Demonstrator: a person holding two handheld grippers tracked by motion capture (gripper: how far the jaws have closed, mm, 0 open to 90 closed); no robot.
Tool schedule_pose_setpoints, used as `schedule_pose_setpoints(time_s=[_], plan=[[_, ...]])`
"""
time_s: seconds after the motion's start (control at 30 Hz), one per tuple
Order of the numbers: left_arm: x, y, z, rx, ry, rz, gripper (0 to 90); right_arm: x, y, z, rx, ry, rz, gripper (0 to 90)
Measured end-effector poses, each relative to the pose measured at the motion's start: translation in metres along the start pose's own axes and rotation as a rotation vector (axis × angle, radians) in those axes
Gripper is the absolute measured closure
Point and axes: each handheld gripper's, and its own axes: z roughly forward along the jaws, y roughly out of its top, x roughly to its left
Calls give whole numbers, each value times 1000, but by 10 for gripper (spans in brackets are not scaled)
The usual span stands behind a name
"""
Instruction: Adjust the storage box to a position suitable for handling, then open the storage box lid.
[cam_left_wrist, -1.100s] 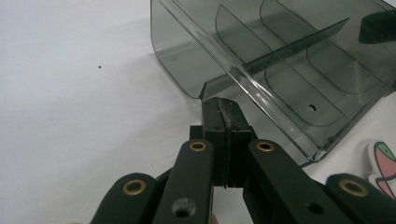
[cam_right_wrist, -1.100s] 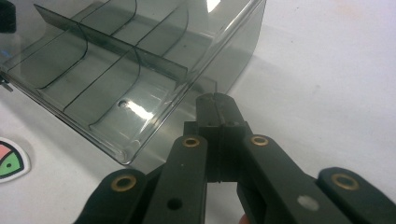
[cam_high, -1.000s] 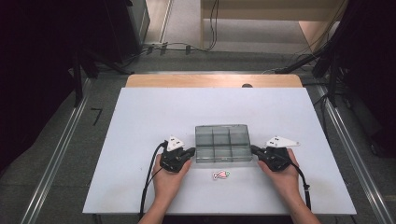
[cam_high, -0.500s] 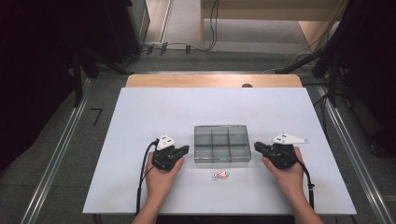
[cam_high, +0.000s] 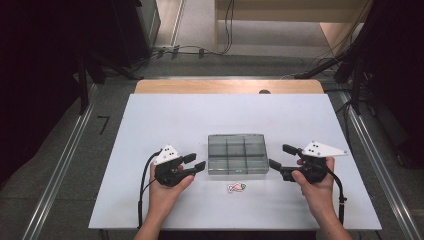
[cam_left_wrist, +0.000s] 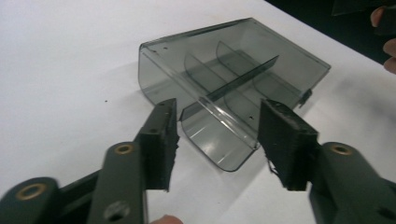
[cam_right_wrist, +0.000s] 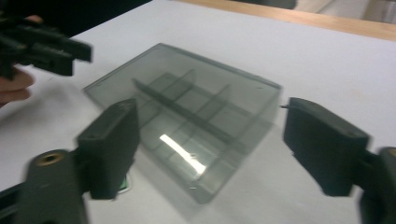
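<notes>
High view overhead; tool views near, sharing box (cam_high: 236, 153).

Both grippers' fingers have just opened and drawn back from the clear box (cam_high: 236, 153), nothing between them.

Smoky grey see-through divided box (cam_high: 237, 152) on a plain white tabletop (cam_high: 165, 115), with a little red-and-green sticker (cam_high: 236, 187) beside it.

A: White counter (cam_high: 150, 125), wooden strip (cam_high: 200, 86) along its far edge.
B: Small red-green sticker (cam_high: 236, 187) near the front edge. Cables (cam_high: 190, 50) on the floor (cam_high: 200, 67) beyond, metal rails (cam_high: 65, 150) left and right.
</notes>
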Motion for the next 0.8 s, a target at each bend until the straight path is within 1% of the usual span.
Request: schedule_pose_setpoints(time_s=[0.03,0.07,0.1,0.13,0.2,0.23,0.27,0.3,0.33,0.4,0.47,0.53,0.63,0.7,0.73,0.8], plan=[[0,0,-1,-4,-5,5,399,5,1,1,9,18,-20,88],[-1,0,-2,-8,-19,13,374,7,2,1,8,39,-25,81],[-1,0,-3,-11,-28,12,321,10,2,2,5,55,-29,81],[-1,0,-4,-13,-40,11,271,12,2,2,4,58,-31,80],[-2,0,-5,-7,-64,22,176,17,3,2,0,66,-41,30],[-3,-1,-5,-4,-75,32,123,19,3,2,-4,80,-41,0],[-4,-1,-5,-4,-83,33,73,21,4,3,-12,92,-45,0],[-5,-2,-6,-6,-80,35,57,23,4,3,-13,99,-46,0],[-5,-2,-6,0,-72,45,56,25,4,4,-13,103,-52,0],[-6,-4,-5,13,-72,58,7,30,4,7,-1,110,-66,0],[-8,-6,-5,22,-70,71,5,36,4,11,16,123,-75,0],[-8,-6,-5,23,-69,74,0,42,3,14,25,123,-89,0],[-7,-7,-5,17,-70,72,0,50,3,20,36,153,-100,0],[-7,-7,-5,19,-66,76,0,54,3,23,36,157,-97,54],[-6,-8,-5,17,-67,76,0,56,3,24,33,169,-96,78],[-6,-9,-4,18,-63,74,0,58,2,26,31,184,-91,199]])
